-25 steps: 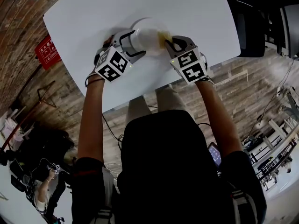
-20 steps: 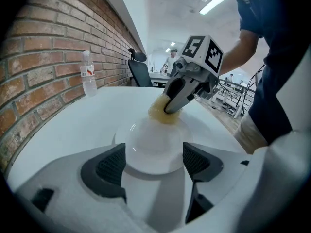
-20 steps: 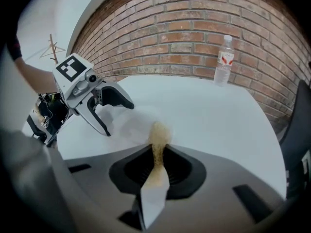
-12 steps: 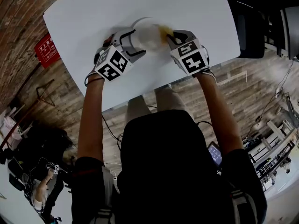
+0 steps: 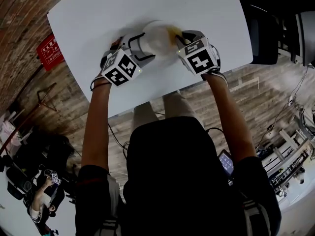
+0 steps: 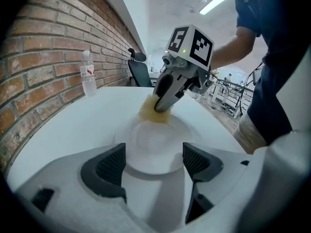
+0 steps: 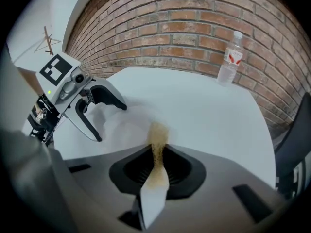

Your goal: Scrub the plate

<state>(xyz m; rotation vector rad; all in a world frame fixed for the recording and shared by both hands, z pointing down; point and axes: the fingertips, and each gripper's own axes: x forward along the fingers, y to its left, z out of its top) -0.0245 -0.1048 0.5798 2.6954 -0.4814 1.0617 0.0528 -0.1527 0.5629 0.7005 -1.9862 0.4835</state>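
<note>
The plate (image 5: 156, 35) lies flat on the white table (image 5: 88, 14), about midway along the near edge and a little in from it. The left gripper (image 5: 142, 48) is wide open and holds nothing. Its jaws lie low over the table, one on each side of the plate's near rim, so in the left gripper view the plate runs straight ahead between the pads (image 6: 111, 163). It cannot be told whether the pads touch the rim. The right gripper (image 6: 161, 107) comes in from the right side, tilted down, and its jaws are closed on a thin yellow sponge (image 7: 157, 144). The sponge is squeezed flat and sticks out past the tips, along the long axis of this gripper. Its free end rests on the plate at the rim farthest from the left gripper. From the sponge, the middle of the plate therefore lies toward the left gripper. The scrubbing seems to be under way. The next stroke probably has to bring the sponge across the middle, toward the open jaws. The right gripper is the one placed for this, while the left one seems there only to stop the plate from sliding.
</note>
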